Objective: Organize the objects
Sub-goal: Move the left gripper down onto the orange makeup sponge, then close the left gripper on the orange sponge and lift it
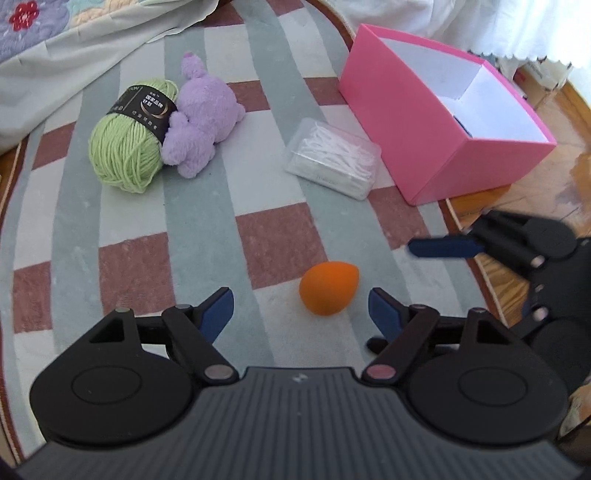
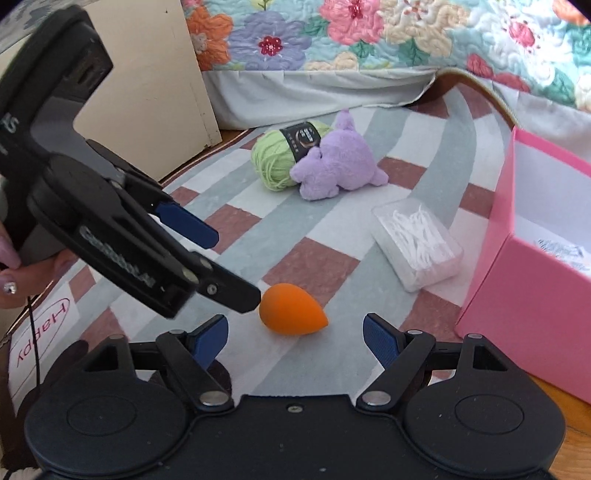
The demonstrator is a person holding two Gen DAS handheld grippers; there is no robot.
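An orange egg-shaped sponge (image 1: pixel 328 288) lies on the striped rug just ahead of both grippers, also in the right wrist view (image 2: pixel 291 309). My left gripper (image 1: pixel 301 314) is open and empty, the sponge just beyond its fingertips. My right gripper (image 2: pixel 295 338) is open and empty, close behind the sponge. A green yarn ball (image 1: pixel 127 144) leans against a purple plush toy (image 1: pixel 203 118). A clear box of cotton swabs (image 1: pixel 332 157) lies beside an open pink box (image 1: pixel 410 122).
The checked rug (image 1: pixel 207 221) covers the floor, with wood floor (image 1: pixel 546 192) at the right. A quilted bedspread (image 2: pixel 369 33) hangs behind. A cream board (image 2: pixel 155 85) stands at the left in the right wrist view. The left gripper's body (image 2: pixel 110 221) reaches in there.
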